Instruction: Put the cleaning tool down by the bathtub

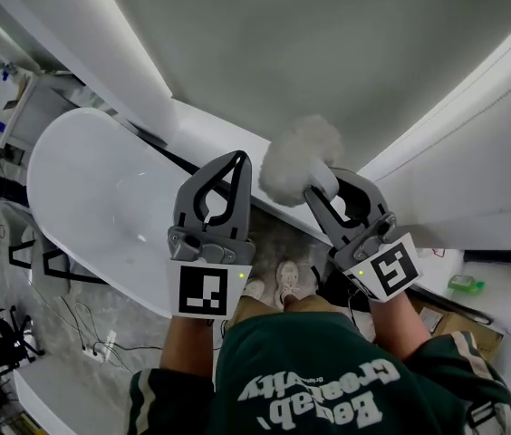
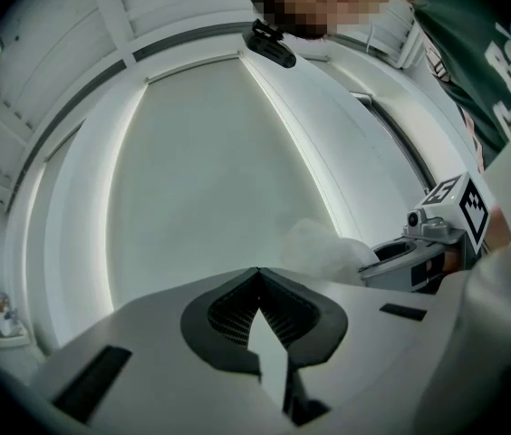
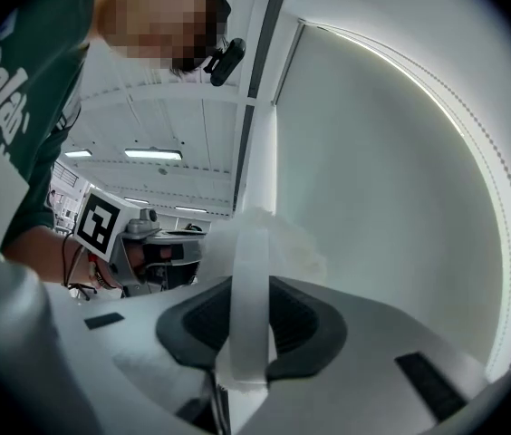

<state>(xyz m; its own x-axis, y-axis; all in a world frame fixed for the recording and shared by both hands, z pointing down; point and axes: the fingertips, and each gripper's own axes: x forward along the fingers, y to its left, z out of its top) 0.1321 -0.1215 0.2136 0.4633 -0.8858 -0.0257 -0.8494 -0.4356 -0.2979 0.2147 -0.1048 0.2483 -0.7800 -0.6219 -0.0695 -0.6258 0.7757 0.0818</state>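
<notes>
The cleaning tool has a fluffy white head on a flat white handle. My right gripper is shut on that handle, and the fluffy head sticks out past the jaws, held up in front of the grey-white wall. My left gripper is just left of it, with its jaws shut tip to tip on nothing. From the left gripper view the fluffy head and the right gripper show at the right. The white bathtub lies below and to the left of both grippers.
The person's shoes stand on the floor between the tub and a white ledge. A green object and a cardboard box sit at the right. Cables trail on the floor at the lower left, and a cart stands at the far left.
</notes>
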